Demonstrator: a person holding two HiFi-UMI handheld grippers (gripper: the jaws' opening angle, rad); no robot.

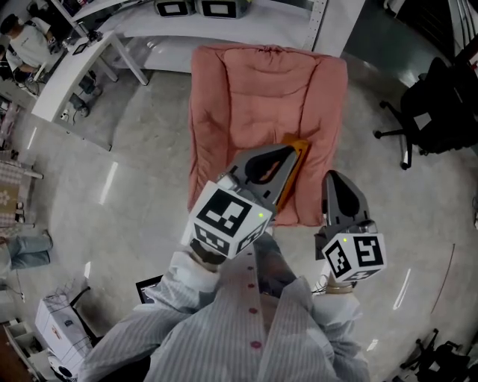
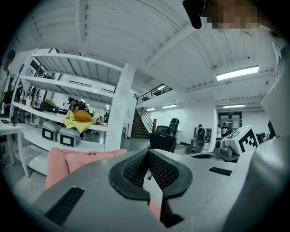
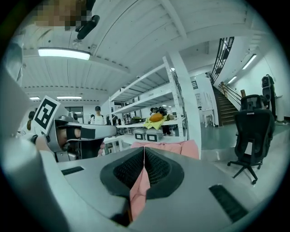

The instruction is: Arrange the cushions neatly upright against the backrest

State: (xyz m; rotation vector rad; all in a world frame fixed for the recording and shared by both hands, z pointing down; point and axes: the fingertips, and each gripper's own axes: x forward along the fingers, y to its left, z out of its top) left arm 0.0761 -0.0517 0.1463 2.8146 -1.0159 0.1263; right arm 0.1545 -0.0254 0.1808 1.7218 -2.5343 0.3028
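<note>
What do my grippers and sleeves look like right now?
Both the left gripper and right gripper are grey and wedge-shaped, with black ribbed pads. Each carries a white cube with black square markers. The sleeves are light and finely striped.

You've got 2 grippers, left gripper (image 1: 287,153) & right gripper (image 1: 334,177); 1 pink armchair (image 1: 261,82); 1 orange cushion (image 1: 300,153); 1 blk office chair (image 1: 437,104); 2 boxes (image 1: 175,7), (image 1: 224,7) on shelf (image 1: 246,33); 1 white table (image 1: 67,74).
</note>
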